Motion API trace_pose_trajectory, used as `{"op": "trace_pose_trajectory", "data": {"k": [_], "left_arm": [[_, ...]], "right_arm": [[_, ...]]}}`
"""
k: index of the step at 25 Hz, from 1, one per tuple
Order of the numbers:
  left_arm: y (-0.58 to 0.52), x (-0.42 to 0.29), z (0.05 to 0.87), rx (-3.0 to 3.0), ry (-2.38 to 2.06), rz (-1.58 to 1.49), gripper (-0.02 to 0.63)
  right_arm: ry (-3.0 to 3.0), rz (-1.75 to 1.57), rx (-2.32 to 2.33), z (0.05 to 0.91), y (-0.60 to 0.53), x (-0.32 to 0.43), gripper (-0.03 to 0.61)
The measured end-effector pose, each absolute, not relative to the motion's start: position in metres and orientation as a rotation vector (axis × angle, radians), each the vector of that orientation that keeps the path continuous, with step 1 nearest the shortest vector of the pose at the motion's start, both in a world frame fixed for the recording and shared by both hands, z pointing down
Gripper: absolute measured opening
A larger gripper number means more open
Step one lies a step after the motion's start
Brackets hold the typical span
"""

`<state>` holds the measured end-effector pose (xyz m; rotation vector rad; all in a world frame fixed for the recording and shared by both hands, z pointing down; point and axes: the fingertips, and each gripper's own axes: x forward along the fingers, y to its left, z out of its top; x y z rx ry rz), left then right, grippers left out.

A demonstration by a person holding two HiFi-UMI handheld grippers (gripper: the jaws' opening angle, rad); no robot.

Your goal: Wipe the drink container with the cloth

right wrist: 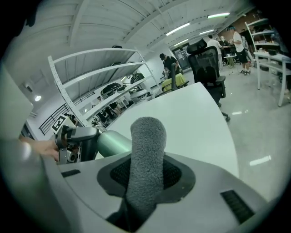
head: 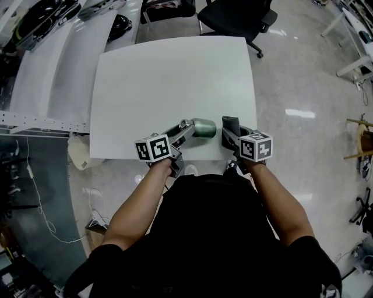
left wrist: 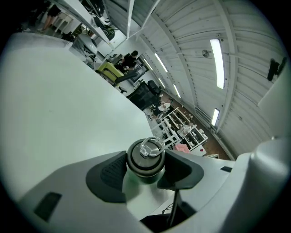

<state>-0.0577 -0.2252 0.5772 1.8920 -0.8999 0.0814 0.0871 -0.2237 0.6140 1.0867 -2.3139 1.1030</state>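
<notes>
Layout at the near edge of the table [head: 175,81]: my left gripper [head: 185,129] has the drink container [head: 205,127] between its jaws, the container lying sideways with its free end pointing right. Just right of that end, and apart from it, the cloth [head: 229,123] stands up from between the jaws of my right gripper [head: 232,135]. An office chair [head: 236,16] stands behind the table's far edge, and a second table [head: 44,75] runs along its left side.
</notes>
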Motion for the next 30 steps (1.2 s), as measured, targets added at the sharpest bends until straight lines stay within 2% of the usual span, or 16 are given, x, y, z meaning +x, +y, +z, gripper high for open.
{"op": "trace_pose_trajectory", "data": {"k": [13,23,30], "left_arm": [[-0.207,-0.04,0.573,2.183,-0.79,0.335,0.264],[-0.194,-0.025,0.565,2.427,-0.68,0.531,0.264],[-0.183,-0.011,0.559,2.579,-0.616,0.674,0.264]], "right_arm": [[-2.437,1.097,1.109,0.564,-0.23,0.106,0.111],[-2.622,1.22,0.819,0.508,-0.215,0.049,0.112],[-2.673,1.141,0.627,0.486,-0.205,0.011,0.11]]}}
